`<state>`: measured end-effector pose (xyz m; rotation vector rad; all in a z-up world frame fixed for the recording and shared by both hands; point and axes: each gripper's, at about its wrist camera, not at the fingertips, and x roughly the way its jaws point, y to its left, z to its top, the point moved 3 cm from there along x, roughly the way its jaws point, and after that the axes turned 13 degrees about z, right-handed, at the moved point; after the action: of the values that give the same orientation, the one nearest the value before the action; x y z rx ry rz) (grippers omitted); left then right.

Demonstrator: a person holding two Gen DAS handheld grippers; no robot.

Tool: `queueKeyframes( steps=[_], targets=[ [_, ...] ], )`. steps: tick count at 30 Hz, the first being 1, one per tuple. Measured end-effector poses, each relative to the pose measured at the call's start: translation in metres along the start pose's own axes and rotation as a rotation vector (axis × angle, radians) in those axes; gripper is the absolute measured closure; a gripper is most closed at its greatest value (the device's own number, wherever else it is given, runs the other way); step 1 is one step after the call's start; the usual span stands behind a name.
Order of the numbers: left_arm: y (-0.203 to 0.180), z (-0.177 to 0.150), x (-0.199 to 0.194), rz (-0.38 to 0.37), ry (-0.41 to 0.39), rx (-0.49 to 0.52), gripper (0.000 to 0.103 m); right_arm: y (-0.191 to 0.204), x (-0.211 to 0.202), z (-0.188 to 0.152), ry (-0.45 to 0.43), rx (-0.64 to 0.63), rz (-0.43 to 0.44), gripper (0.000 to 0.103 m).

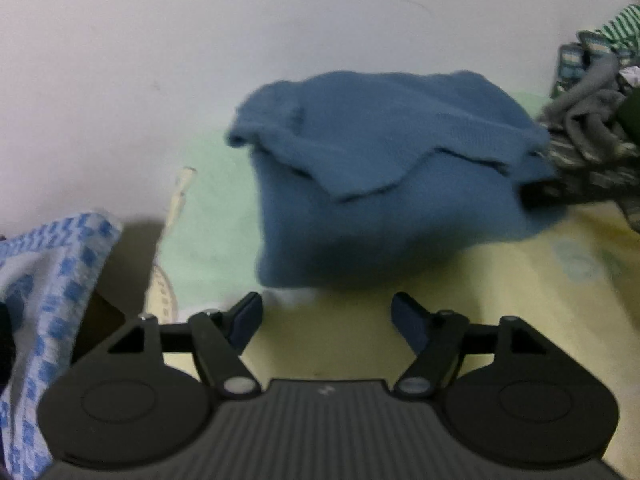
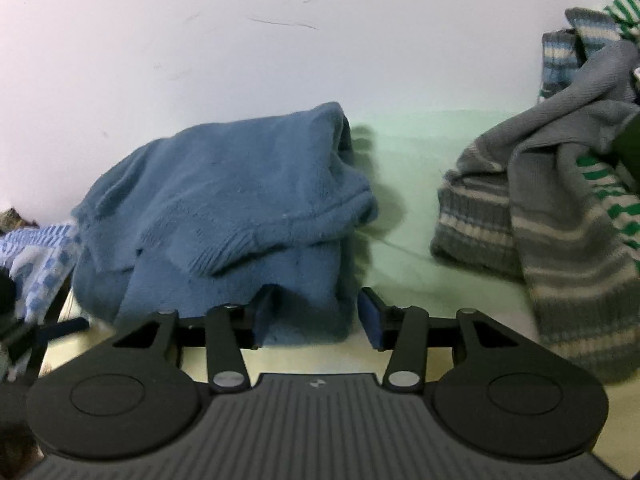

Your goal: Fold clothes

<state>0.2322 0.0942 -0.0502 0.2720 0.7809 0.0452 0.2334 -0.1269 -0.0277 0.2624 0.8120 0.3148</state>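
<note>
Just ahead of my left fingers [image 1: 326, 318], which are spread and empty, lies the blue sweater [image 1: 384, 184], already folded. My right fingers [image 2: 316, 316] straddle its corner loosely, not squeezing. Beyond, the gray striped sweater [image 2: 540, 216] waits unfolded.

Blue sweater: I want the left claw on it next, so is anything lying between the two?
Nothing visible. Only bare yellow sheet lies between the open left claw and the blue sweater; the checked cloth sits off to the side.

I see a bed sheet [image 2: 404, 184], green and yellow | blue sweater [image 2: 224, 200] at 12 | grey striped clothes [image 2: 540, 220] at 3 | blue-white cloth [image 1: 52, 280] at 9
</note>
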Motion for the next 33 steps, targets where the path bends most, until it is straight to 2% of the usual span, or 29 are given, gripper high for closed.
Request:
queueKeyframes(
  steps=[1,2,4,8,12,14,16,19,23,26,28,33],
  targets=[
    [0.007,0.000,0.003,0.003,0.005,-0.018,0.027,0.002,-0.003,-0.005,0.018,-0.016,-0.012,0.058],
    [0.013,0.000,0.005,0.011,0.012,-0.032,0.027,0.003,-0.003,-0.013,0.044,-0.036,-0.035,0.064],
    [0.028,-0.001,0.004,0.005,0.035,-0.067,0.034,0.008,-0.016,-0.024,0.027,-0.104,-0.084,0.070],
    [0.043,-0.009,-0.019,0.004,0.016,-0.092,0.033,0.017,-0.056,-0.036,-0.058,-0.116,-0.034,0.070],
    [0.040,-0.018,-0.048,0.065,0.016,-0.106,0.032,0.033,-0.081,-0.057,-0.078,-0.097,-0.109,0.070],
    [0.037,-0.018,-0.056,0.078,0.032,-0.139,0.026,0.046,-0.087,-0.068,-0.056,-0.067,-0.117,0.069],
    [0.030,-0.020,-0.066,0.077,0.035,-0.161,0.014,0.058,-0.092,-0.078,-0.038,-0.027,-0.113,0.068],
    [0.022,-0.022,-0.088,0.115,0.001,-0.160,0.002,0.075,-0.101,-0.091,-0.036,0.007,-0.116,0.059],
    [0.014,-0.031,-0.113,0.111,0.010,-0.134,0.001,0.091,-0.115,-0.104,-0.023,-0.033,-0.176,0.049],
    [0.009,-0.038,-0.130,0.115,0.012,-0.112,0.001,0.097,-0.127,-0.110,-0.006,-0.020,-0.165,0.048],
    [0.009,-0.041,-0.142,0.127,0.011,-0.117,0.001,0.101,-0.137,-0.113,-0.018,-0.027,-0.161,0.044],
    [0.015,-0.047,-0.161,0.135,0.021,-0.157,0.001,0.110,-0.159,-0.110,-0.087,-0.034,-0.136,0.034]
  ],
)
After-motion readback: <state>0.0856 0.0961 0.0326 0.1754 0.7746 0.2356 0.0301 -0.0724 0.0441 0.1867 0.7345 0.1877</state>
